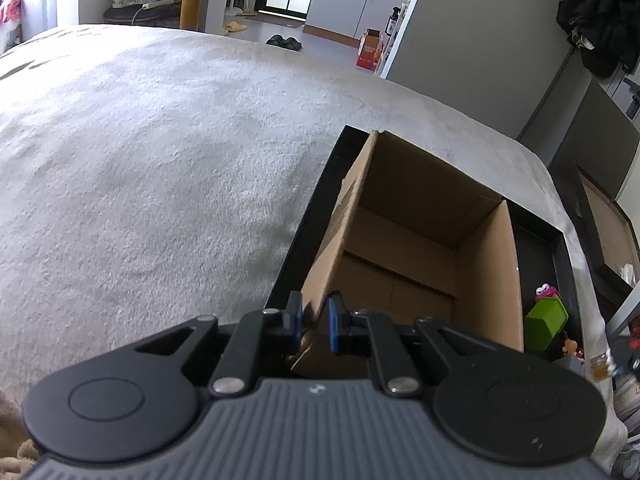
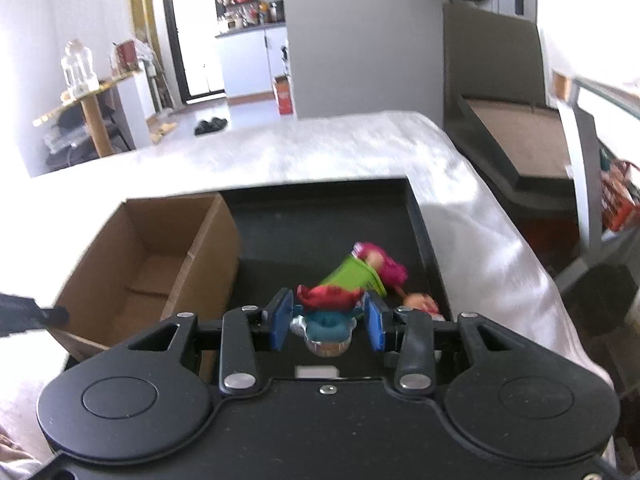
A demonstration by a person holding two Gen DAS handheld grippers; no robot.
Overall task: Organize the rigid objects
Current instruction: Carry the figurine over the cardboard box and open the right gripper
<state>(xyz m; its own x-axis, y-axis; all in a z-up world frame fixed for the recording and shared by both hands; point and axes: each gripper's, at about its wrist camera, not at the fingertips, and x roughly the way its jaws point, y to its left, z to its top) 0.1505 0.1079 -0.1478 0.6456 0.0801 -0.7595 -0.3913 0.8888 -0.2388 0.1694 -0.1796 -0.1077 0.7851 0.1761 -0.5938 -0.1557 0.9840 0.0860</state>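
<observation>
I am looking along the left gripper (image 1: 314, 326) first: its blue pads (image 1: 333, 322) are pinching the near wall of the cardboard box (image 1: 420, 248), one pad outside the wall and one inside, so I am holding the box by its edge. The box is standing open and bare inside, sitting in the left part of a black tray (image 1: 560, 240) on the grey blanket (image 1: 160, 160). To the right of the box, in the tray's open part, a green and pink toy (image 1: 546, 320) is lying just beside the box wall.

Moving right to my other view, the box (image 2: 160, 260) is showing at the left, with the left gripper's dark tip (image 2: 48, 314) at its near edge. The tray (image 2: 320, 216) is filling the middle. My right gripper (image 2: 328, 320) is closed on a small figure (image 2: 326, 312) with red hair and a teal body; the figure is sitting squarely between the blue pads (image 2: 280, 320), touching both, and it looks raised above the tray floor. Just past the fingertips, the green and pink toy (image 2: 360, 272) is lying tilted on the tray floor, and to its right another small doll (image 2: 422, 302) is lying near the tray's right wall. The view is blurred, so finer detail on the toys is escaping me.
</observation>
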